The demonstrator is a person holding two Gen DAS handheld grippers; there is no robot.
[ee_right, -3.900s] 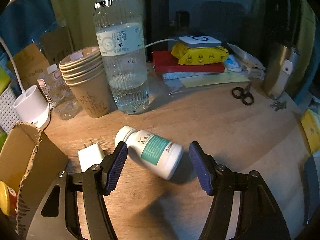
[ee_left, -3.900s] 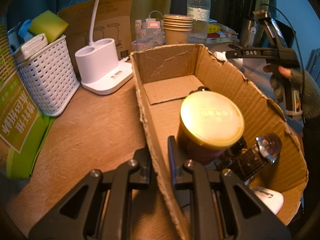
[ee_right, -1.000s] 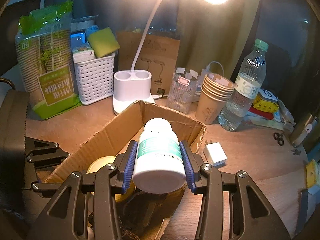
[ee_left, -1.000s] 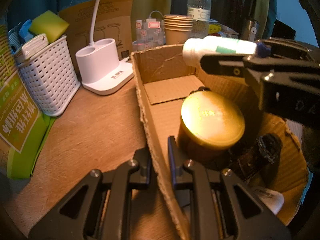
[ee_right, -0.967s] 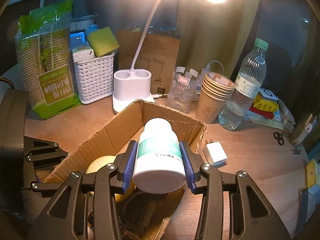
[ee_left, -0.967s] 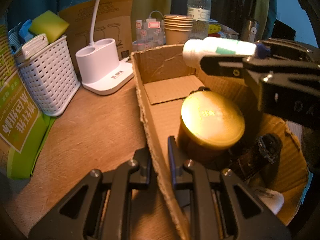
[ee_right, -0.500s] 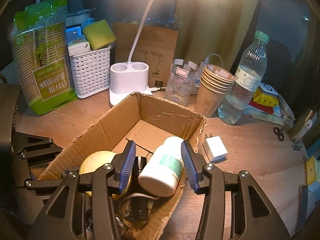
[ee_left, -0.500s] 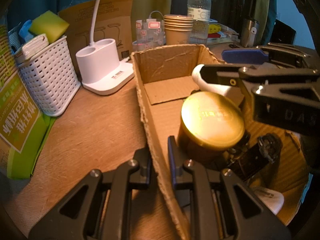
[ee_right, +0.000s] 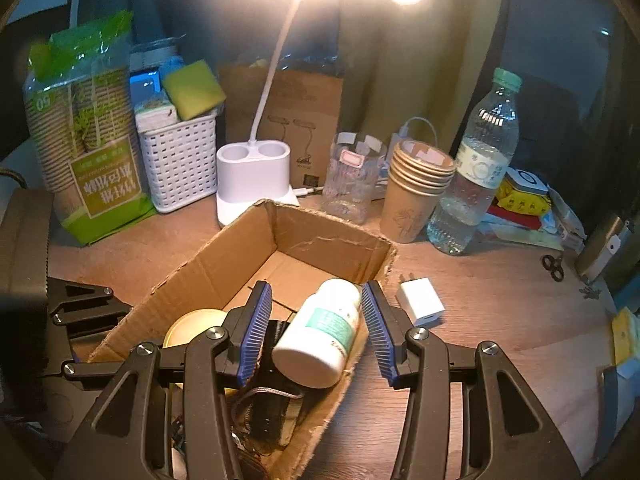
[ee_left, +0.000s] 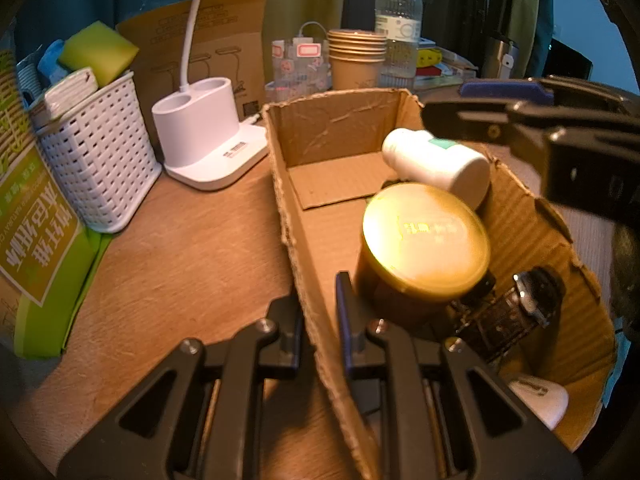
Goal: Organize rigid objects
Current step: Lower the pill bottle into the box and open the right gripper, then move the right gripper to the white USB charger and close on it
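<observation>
The white pill bottle (ee_right: 320, 332) lies tilted inside the cardboard box (ee_right: 224, 268), against the box's right wall beside the gold-lidded jar (ee_left: 426, 236), with a dark corded item (ee_left: 508, 312) and something white (ee_left: 540, 398) at the box's near end. The right gripper (ee_right: 316, 332) hangs over the bottle with its jaws spread wide, the blue pads clear of it on both sides, so the bottle looks released and that placement done. The left gripper (ee_left: 318, 320) has its jaws narrowed onto the box's left wall, apparently steadying it. What seems left, judging by the clutter, is the white charger plug (ee_right: 420, 302) lying on the tabletop (ee_right: 500, 320) just beside the box's far right corner, and perhaps the small scissors (ee_right: 554, 266) near the right edge. The wooden tabletop is crowded along its back edge: a white lamp base (ee_right: 254, 176), a white basket (ee_right: 178, 164), stacked paper cups (ee_right: 416, 192), a water bottle (ee_right: 476, 184). The room is dim, lit warmly by the lamp.
</observation>
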